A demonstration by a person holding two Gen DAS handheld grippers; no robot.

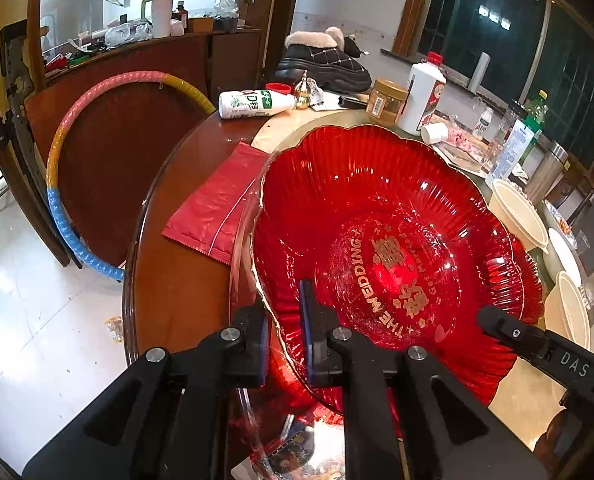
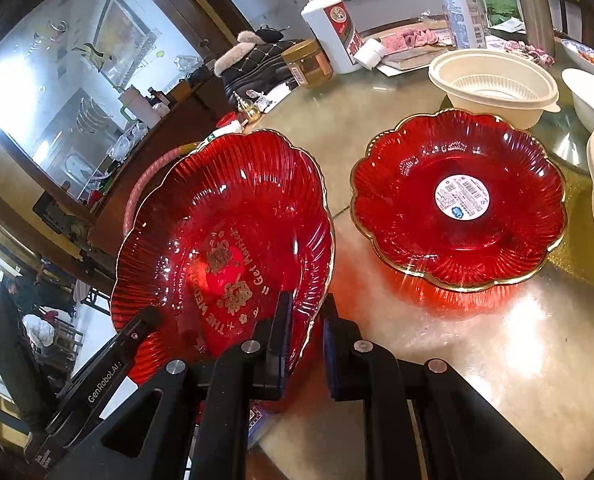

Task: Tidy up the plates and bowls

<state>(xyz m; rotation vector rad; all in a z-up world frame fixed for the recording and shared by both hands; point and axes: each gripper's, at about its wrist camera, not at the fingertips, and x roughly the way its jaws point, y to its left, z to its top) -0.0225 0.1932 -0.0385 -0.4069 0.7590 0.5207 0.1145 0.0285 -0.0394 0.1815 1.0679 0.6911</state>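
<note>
Red glass plate, scalloped, gold-rimmed, gilt lettering "THE WEDDING" and "Get Married": held tilted above the table, left gripper clamped on its near-left rim, right gripper clamped on its right rim. Right of it: second red plate, flat on the table, round white barcode sticker at centre. Beyond that plate: cream plastic bowl. Gripper arms marked "DAS" and "GenRobot.AI".

Home dining room, cluttered round table, sideboard
</note>
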